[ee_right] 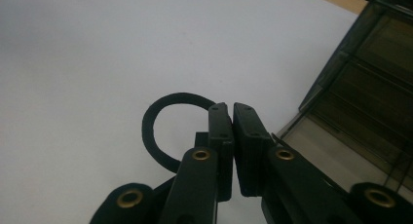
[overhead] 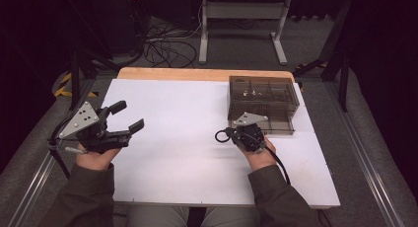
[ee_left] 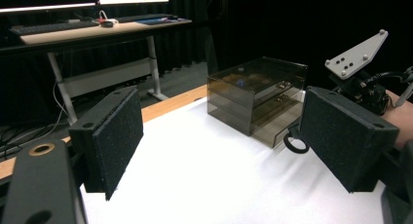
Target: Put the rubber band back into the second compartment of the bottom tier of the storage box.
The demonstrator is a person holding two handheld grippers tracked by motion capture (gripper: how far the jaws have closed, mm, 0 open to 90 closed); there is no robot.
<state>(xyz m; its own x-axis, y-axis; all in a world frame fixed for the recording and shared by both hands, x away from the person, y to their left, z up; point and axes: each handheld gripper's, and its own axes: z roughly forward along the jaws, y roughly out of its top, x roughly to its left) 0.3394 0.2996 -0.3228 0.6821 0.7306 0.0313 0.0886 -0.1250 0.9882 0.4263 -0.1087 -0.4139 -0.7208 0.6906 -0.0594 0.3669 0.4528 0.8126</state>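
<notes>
A smoky see-through drawer box (overhead: 263,99) stands at the far right of the white table top (overhead: 187,153); its lowest drawer (overhead: 268,124) sticks out toward me. Just in front of that drawer my right gripper (overhead: 230,134) is shut on a thin black ring (overhead: 221,136). In the right gripper view the ring (ee_right: 155,131) loops out to the left of the pressed-together jaws (ee_right: 232,109), beside the pulled-out drawer (ee_right: 321,151). At the table's left, my left gripper (overhead: 130,114) is held open with nothing between its pads (ee_left: 117,136), and its view shows the box (ee_left: 255,95) and the ring (ee_left: 294,144).
A bare wooden strip (overhead: 197,74) runs along the table's far edge. Behind it are a desk frame (overhead: 241,19) and loose cables (overhead: 162,47) on the floor. Metal rails (overhead: 367,158) flank the table.
</notes>
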